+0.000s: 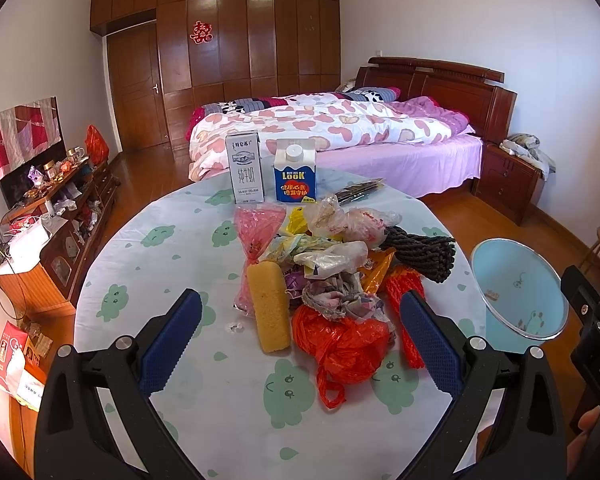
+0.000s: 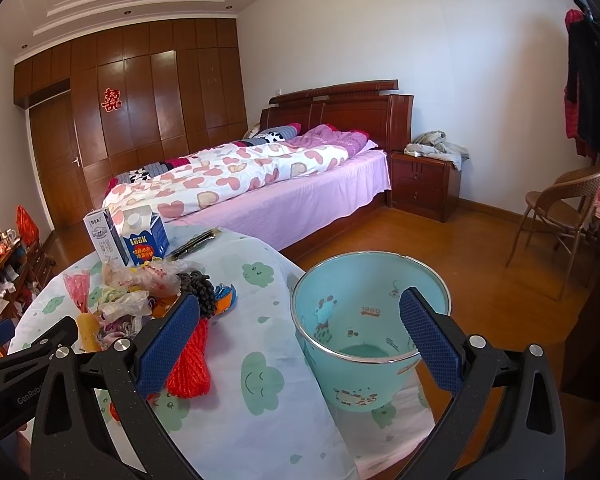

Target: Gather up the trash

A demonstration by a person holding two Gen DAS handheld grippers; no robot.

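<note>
Indoors, at a round table (image 1: 204, 384) under a pale cloth printed with green clouds: left gripper (image 1: 300, 334) spread wide at bottom centre of the left wrist view, blue pads holding nothing, poised over a heap of trash (image 1: 324, 264) in mid-frame. Nearest the pads, a yellow sponge (image 1: 269, 308) lying lengthwise beside a crumpled orange plastic bag (image 1: 342, 340). Above these, a pink mesh bag (image 1: 256, 236), clear and yellow wrappers, a scrap of patterned cloth (image 1: 336, 300). On the heap's right side, a dark coiled rope (image 1: 424, 252) and a red bundle of cord (image 1: 408, 320). Behind the heap, toward upper centre, a grey milk carton (image 1: 246, 168) and a blue carton (image 1: 295, 172) with a white cap, both upright and just beside each other. At right edge of that frame, a light blue bucket (image 1: 520, 288) with cartoon animals, sitting past the table's rim.

Right gripper (image 2: 300, 336) likewise spread wide and holding nothing at bottom of the right wrist view, right pad over the bucket's (image 2: 364, 372) open mouth, left pad over the red cord (image 2: 190, 360). Bucket interior bare as far as visible. Across the background of both views, a bed (image 1: 340, 128) with heart-print quilt and a wall of brown wardrobes (image 1: 228, 48).
</note>
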